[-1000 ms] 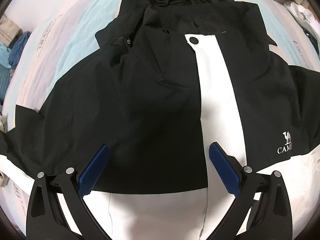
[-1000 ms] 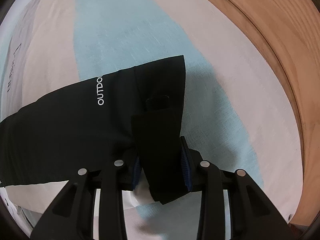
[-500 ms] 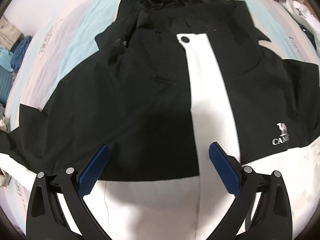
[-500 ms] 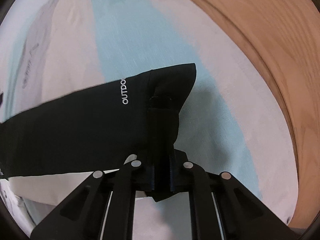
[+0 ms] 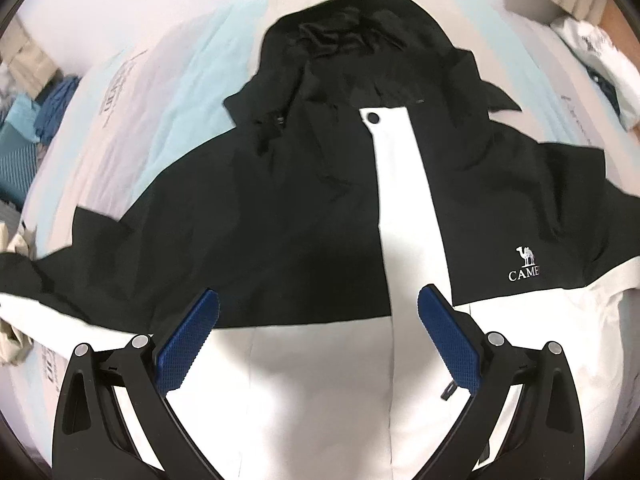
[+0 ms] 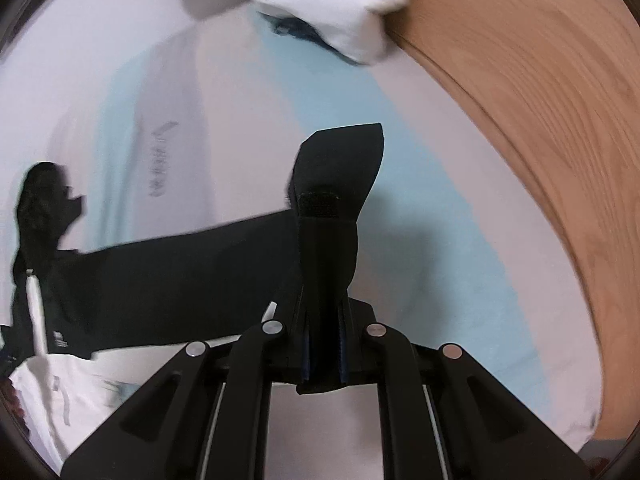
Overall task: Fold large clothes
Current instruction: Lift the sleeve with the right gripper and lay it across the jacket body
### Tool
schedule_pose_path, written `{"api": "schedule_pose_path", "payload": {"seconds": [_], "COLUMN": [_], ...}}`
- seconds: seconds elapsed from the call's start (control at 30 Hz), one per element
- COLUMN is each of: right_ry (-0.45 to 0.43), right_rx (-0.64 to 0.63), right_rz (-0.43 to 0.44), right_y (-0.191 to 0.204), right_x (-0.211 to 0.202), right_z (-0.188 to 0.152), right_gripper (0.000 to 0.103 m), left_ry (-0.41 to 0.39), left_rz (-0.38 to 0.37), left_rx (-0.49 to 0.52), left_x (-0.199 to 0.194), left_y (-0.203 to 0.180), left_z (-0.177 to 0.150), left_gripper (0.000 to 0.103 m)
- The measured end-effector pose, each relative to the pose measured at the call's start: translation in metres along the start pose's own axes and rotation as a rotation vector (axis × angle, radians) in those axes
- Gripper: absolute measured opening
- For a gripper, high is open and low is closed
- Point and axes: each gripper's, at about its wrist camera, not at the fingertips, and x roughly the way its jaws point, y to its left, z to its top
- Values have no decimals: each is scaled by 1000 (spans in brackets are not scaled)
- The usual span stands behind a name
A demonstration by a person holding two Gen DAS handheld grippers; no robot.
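Note:
A black and white hooded jacket lies front up on the bed, hood at the far end, a white placket down its middle. My left gripper is open and empty, hovering over the jacket's white lower part. My right gripper is shut on the black sleeve cuff and holds it lifted off the sheet; the sleeve trails left toward the jacket body.
The bed sheet is pale with light blue stripes. Folded clothes lie at the far left, white garments at the far right. A wooden bed board runs along the right beside a white garment.
My right gripper closed on the sleeve cuff and raised it off the bed, swinging it left. My left gripper drew back slightly, so more of the jacket shows.

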Motion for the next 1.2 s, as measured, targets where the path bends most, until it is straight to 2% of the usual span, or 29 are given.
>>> {"api": "schedule_pose_path", "payload": {"seconds": [0.1, 0.27, 0.37, 0.47, 0.7, 0.8, 1.0, 1.2], "right_ry": [-19, -5, 11, 14, 16, 12, 27, 50], "right_rx": [-41, -117, -140, -162, -227, -257, -315, -342], "right_rz": [44, 60, 68, 87, 123, 136, 201, 262], "right_y": [75, 171, 223, 271, 386, 422, 506, 574], "right_x": [0, 7, 4, -3, -10, -11, -20, -32], "right_z": [-14, -38, -54, -67, -96, -108, -141, -161], "right_gripper": [8, 7, 7, 7, 7, 7, 7, 7], "left_ry": [-6, -29, -30, -35, -76, -97, -93, -90], "left_rz": [-21, -69, -114, -123, -95, -82, -57, -47], "left_rx": [-37, -44, -75, -84, -56, -44, -77, -109], "left_x": [1, -7, -16, -25, -42, -51, -57, -61], "left_y": [19, 50, 81, 114, 184, 209, 263, 305], "left_z": [-2, -9, -12, -15, -28, -36, -57, -71], "left_gripper": [97, 97, 97, 97, 97, 97, 97, 97]}}
